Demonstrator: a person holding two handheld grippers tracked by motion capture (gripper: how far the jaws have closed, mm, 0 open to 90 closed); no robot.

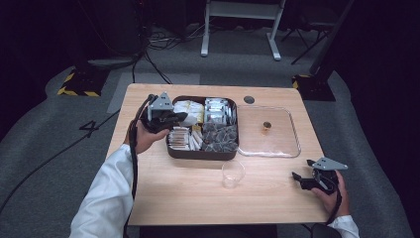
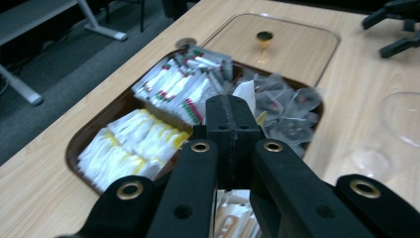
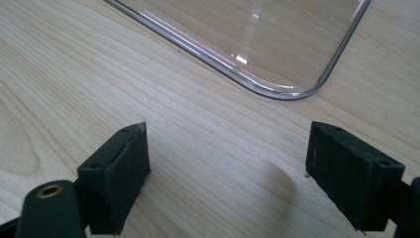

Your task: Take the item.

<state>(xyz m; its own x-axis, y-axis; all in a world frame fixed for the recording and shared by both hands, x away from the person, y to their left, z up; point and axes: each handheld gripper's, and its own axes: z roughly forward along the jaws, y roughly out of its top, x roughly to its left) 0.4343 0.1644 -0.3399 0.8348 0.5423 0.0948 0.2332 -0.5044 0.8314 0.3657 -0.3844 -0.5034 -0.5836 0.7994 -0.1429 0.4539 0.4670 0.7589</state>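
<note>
Here we see the wooden table [image 1: 188,198], with a broad bare stretch of top between the two grippers and along its near edge. Next in size is the dark compartment tray [image 1: 200,154], which lies just to the right of the left gripper [image 1: 171,119], with sachets sorted in its sections: yellow-and-white sachets [image 2: 131,144], red-and-green printed sachets [image 2: 185,87], and clear pouches with dark contents [image 2: 282,111] on the far side from that gripper's camera. A clear lid [image 1: 270,132] with a small knob [image 1: 267,125] lies flat beside the tray; in the right gripper view its rounded corner [image 3: 292,91] sits just ahead of the right gripper [image 3: 225,173], apart from the jaws, bare wood between. A clear plastic cup [image 1: 233,173] stands upright between the two grippers, near the tray's front wall yet not touching it, with free table on all sides.

The left gripper hangs over the tray's left part, its jaws pressed together; whether anything is pinched between them we cannot tell. The right gripper rests low near the table's right edge, well apart from the cup, its jaws spread wide over bare wood.
</note>
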